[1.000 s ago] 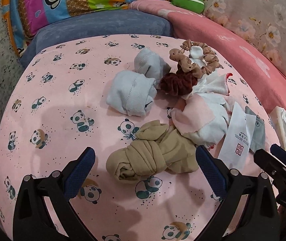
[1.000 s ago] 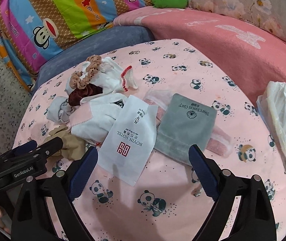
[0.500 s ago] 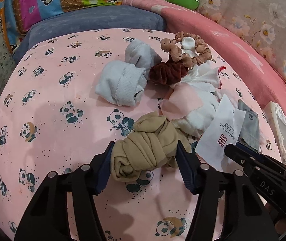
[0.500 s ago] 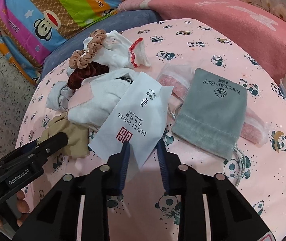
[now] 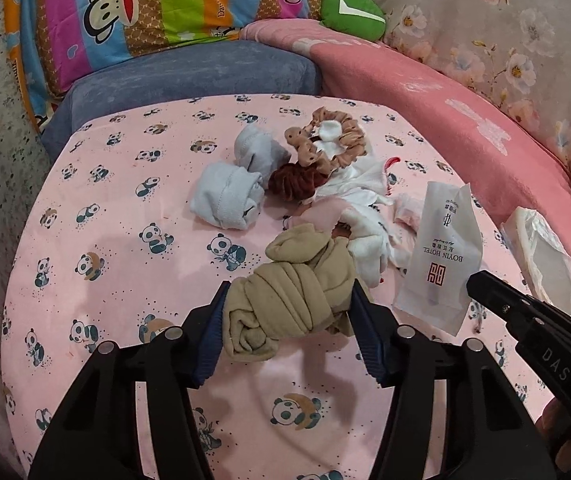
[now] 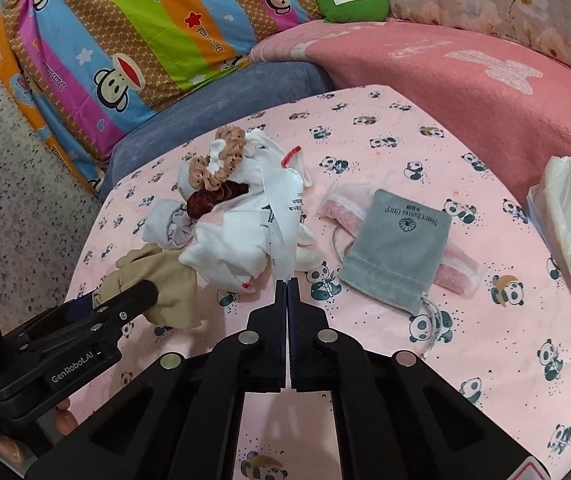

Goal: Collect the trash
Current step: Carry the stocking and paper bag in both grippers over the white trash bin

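Note:
A knotted beige cloth bundle (image 5: 293,300) hangs just above the pink panda sheet (image 5: 125,240), and my left gripper (image 5: 290,293) is shut on it, one pad pressing each side. My right gripper (image 6: 287,282) is shut on the lower edge of a white paper hotel packet (image 6: 285,220), which stands up edge-on from the fingertips. In the left wrist view that packet (image 5: 443,256) shows its printed face, lifted off the sheet beside the right gripper (image 5: 475,282). The right wrist view shows the left gripper (image 6: 145,288) against the beige bundle (image 6: 165,272).
A grey drawstring pouch (image 6: 397,248) lies on a pink plastic packet (image 6: 345,204). A pile of white cloth (image 6: 237,240), scrunchies (image 5: 337,140) and light blue socks (image 5: 229,196) sits mid-sheet. A clear plastic bag (image 6: 569,232) stands at the right edge, with cushions and a pink blanket (image 6: 465,80) behind.
Both grippers went from wide open to shut. The left closed on the beige bundle and raised it. The right closed on the white packet and lifted it upright off the sheet.

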Demonstrator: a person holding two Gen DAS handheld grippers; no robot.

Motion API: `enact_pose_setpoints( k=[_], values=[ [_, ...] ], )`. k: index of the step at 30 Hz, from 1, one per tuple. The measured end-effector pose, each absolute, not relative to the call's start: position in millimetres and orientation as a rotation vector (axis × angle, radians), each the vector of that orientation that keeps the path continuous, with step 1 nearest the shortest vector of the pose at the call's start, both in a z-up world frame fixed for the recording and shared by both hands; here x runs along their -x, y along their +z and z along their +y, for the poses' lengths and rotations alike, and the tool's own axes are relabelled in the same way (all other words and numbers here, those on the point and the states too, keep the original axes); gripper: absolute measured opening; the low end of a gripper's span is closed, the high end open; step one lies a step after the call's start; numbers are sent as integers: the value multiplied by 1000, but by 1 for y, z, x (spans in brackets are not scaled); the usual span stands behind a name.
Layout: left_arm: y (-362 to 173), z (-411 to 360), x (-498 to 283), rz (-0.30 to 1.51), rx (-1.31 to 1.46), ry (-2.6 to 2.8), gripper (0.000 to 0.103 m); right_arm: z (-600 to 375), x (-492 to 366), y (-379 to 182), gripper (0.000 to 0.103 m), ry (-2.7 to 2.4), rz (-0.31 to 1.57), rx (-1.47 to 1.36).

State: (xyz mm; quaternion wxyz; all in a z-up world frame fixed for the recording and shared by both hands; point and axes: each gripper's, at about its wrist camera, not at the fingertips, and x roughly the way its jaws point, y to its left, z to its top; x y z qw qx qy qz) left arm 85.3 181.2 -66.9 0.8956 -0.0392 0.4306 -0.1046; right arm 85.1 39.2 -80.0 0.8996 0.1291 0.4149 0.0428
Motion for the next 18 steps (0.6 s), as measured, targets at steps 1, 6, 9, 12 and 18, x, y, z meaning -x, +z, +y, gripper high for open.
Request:
enact_pose_setpoints(
  k=[1, 6, 9, 12, 18],
  values=[
    [-62, 179, -83, 884, 80, -220, 54, 38, -82, -75, 3, 86, 849, -268],
    [-33, 164, -70, 828, 65, -245, 54, 25, -58, -41, 3, 53, 779, -279],
    [-17, 154, -62, 804, 62, -277, 54, 16, -43, -20, 3, 26, 735, -278],
    [-6, 143, -56, 784, 49, -305, 54, 7, -31, -6, 3, 1, 706, -278],
    [4, 110, -52, 754, 6, -360, 54, -24, -10, 8, 3, -56, 665, -295]
  ],
)
